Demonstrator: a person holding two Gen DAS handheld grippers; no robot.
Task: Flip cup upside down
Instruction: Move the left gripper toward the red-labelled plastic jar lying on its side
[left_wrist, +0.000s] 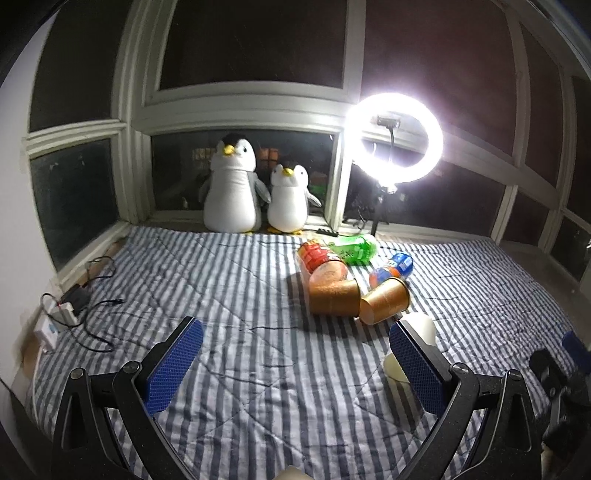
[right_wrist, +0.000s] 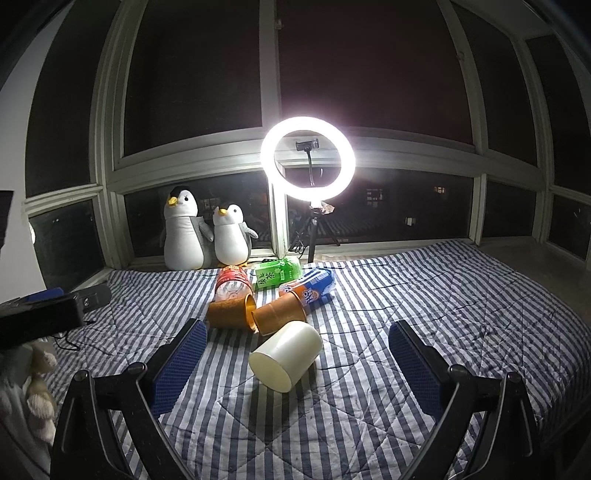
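A cream cup (right_wrist: 285, 355) lies on its side on the striped quilt, its flat base toward me, between my right gripper's open fingers and a little ahead of them. My right gripper (right_wrist: 295, 343) is open and empty. In the left wrist view the cream cup (left_wrist: 424, 325) is partly hidden behind the right finger. My left gripper (left_wrist: 295, 343) is open and empty over bare quilt. Two gold-brown cups (right_wrist: 231, 312) (right_wrist: 280, 314) lie on their sides just beyond the cream cup.
Three bottles, red (right_wrist: 231, 282), green (right_wrist: 277, 273) and orange-blue (right_wrist: 312, 286), lie behind the cups. Two plush penguins (right_wrist: 184, 229) and a lit ring light (right_wrist: 308, 158) stand by the window. Cables and a power strip (left_wrist: 70, 306) lie at the left. The left gripper's body (right_wrist: 40, 317) shows at left.
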